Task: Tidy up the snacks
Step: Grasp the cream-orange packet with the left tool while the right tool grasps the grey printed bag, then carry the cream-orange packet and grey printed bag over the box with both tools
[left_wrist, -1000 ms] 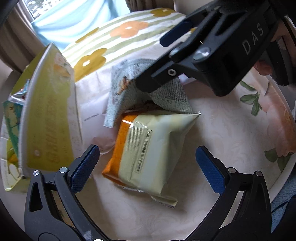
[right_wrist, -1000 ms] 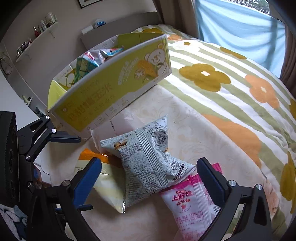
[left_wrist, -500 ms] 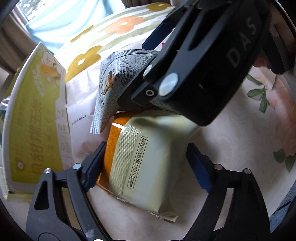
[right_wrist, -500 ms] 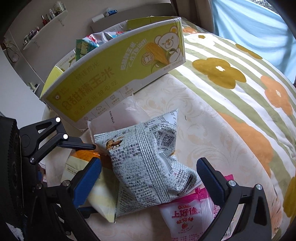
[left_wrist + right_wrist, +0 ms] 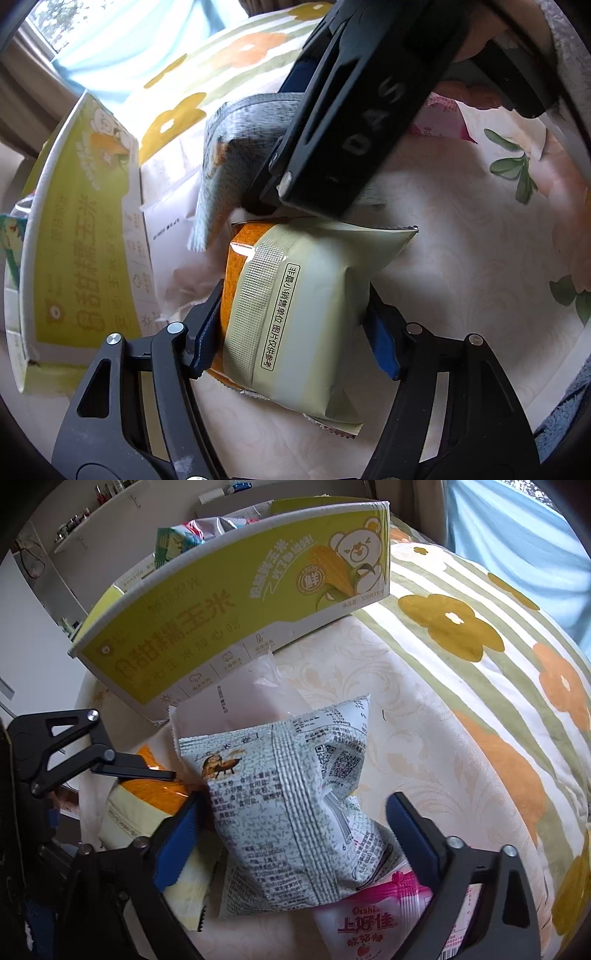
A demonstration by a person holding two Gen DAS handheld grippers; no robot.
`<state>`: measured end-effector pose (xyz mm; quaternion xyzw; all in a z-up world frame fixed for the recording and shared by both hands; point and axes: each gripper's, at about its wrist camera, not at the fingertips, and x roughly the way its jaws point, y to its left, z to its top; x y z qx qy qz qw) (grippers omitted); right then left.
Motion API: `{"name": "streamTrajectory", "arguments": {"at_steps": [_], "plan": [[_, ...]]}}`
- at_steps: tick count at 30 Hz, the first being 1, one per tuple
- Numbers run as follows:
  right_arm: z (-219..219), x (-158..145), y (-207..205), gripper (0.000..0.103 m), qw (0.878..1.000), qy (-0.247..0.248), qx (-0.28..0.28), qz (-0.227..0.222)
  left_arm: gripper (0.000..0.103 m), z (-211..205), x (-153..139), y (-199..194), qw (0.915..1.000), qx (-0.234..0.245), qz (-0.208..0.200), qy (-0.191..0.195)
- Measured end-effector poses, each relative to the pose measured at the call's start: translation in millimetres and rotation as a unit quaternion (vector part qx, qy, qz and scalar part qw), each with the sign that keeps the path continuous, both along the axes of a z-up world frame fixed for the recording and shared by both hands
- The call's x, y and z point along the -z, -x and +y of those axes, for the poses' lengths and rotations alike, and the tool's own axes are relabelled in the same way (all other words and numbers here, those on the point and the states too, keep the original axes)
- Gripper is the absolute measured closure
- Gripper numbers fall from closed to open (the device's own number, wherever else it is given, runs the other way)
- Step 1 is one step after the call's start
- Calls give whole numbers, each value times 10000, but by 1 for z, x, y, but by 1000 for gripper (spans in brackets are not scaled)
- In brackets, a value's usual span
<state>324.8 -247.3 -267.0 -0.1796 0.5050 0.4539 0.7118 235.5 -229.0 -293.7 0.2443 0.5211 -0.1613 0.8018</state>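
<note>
Nearer now: cream packet [image 5: 295, 317] between left gripper [image 5: 291, 332]

In front of me a cream-and-orange packet [image 5: 295, 314] lies flat on the bedspread [image 5: 424, 738], back seam up. A puffy grey printed bag [image 5: 295, 812] leans over its top end and a pink packet [image 5: 369, 923]. Behind, my yellow-green corn box [image 5: 229, 620] stands open, snacks inside.

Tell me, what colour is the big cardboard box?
Yellow-green with a white rim, printed with a cartoon bear; clearest in the right wrist view.
</note>
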Motion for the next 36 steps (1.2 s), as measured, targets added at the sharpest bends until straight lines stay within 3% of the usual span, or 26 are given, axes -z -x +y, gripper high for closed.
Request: {"name": "streamTrajectory", "arguments": {"at_steps": [2,6,15,22,30,36], "plan": [[2,4,-1,30,9999,105,-25,1,39,2,-1,0,10000,-51,17,5],[6,3,2,38,9998,141,-98,-73,39,16,-3,14,9998,-194,20,22],[-2,-20,19,48,9997,64,-2,-218,39,26,-23,22,9987,-494,-131,47],[-12,-71,35,49,9986,-132,267,-444,39,44,-71,36,9932,-1002,-446,386],[-4,-133,48,49,9953,-350,414,-801,39,75,-129,49,9801,-1563,-1190,288],[13,-161,43,49,9917,-579,687,-916,39,119,-169,42,9681,-1822,-1678,374]]}}
